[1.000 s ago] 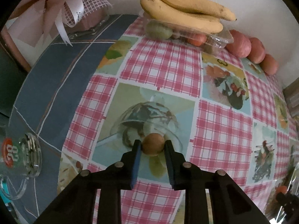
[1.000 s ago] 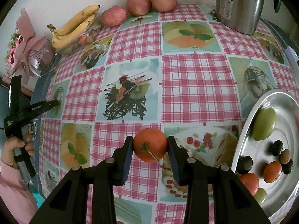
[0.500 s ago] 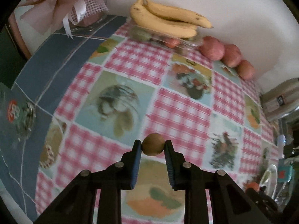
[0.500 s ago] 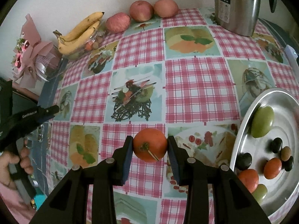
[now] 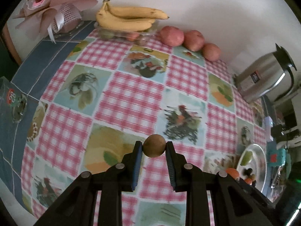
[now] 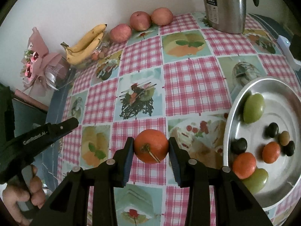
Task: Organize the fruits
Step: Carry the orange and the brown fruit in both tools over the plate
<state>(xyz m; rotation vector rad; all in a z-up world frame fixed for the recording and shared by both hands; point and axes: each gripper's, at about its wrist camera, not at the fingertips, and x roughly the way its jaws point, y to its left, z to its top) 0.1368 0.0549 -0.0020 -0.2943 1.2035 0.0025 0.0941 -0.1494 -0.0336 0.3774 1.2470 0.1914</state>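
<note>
Already several small fruits lie in the steel tray (image 6: 228,131); the left gripper (image 5: 154,147) clamps a brown fruit (image 5: 154,145), the right gripper (image 6: 151,148) a tangerine (image 6: 151,146), both above the worktop (image 6: 195,82), undelivered.

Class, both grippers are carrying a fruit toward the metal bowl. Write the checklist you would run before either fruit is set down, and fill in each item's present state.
1. Left gripper clamps the small brown fruit between both fingers: ok.
2. Right gripper clamps the orange tangerine squarely: ok.
3. Metal bowl has bare floor left for more fruit: ok.
4. Tangerine is already over the bowl: not ok, it hangs above the tablecloth beside the rim.
5. Brown fruit is over the bowl: not ok, the bowl lies far to its right.
6. Grip firm enough to survive the carry: cannot tell.
</note>
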